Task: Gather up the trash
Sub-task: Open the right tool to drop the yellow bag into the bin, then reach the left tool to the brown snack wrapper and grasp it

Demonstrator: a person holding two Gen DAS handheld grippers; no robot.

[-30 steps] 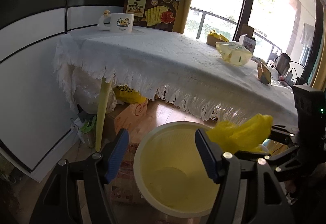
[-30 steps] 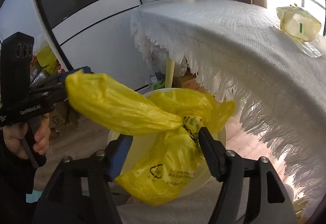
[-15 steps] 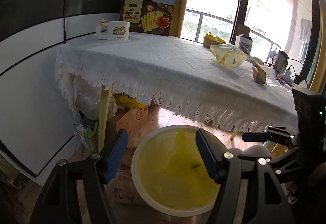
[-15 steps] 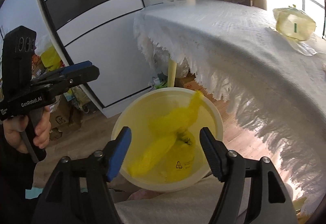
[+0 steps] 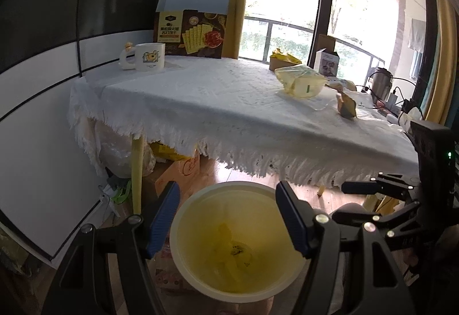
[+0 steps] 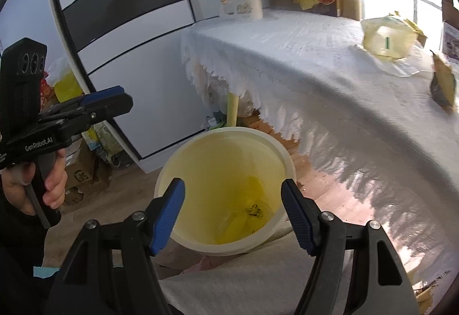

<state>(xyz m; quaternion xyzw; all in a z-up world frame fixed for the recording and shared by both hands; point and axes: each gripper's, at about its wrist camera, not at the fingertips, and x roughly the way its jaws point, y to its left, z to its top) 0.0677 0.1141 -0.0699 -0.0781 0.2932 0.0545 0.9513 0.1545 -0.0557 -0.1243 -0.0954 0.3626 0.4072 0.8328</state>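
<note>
A cream waste bin point(image 5: 238, 186) stands on the floor below the table edge. A crumpled yellow plastic bag point(image 5: 229, 250) lies at its bottom, and the right wrist view shows the bag point(image 6: 248, 208) in the bin point(image 6: 229, 130) too. My left gripper point(image 5: 227, 191) hangs open above the bin with nothing between its blue pads. My right gripper point(image 6: 233, 187) is also open and empty over the bin. On the table lie a clear bag with yellowish contents point(image 5: 301, 82) and a small brown and yellow wrapper point(image 5: 347, 107).
The table point(image 5: 200, 102) wears a white fringed cloth and carries a mug point(image 5: 149, 56), a cracker box point(image 5: 190, 33) and a kettle point(image 5: 380, 82). Cardboard boxes point(image 5: 183, 171) sit under it. A hand point(image 6: 46, 180) grips the left tool. A grey-clad leg point(image 6: 258, 280) lies beside the bin.
The yellow bag, stretched between the two grippers above the bin a second ago, has dropped to the bin's bottom. Both grippers have lifted slightly and stayed open.
</note>
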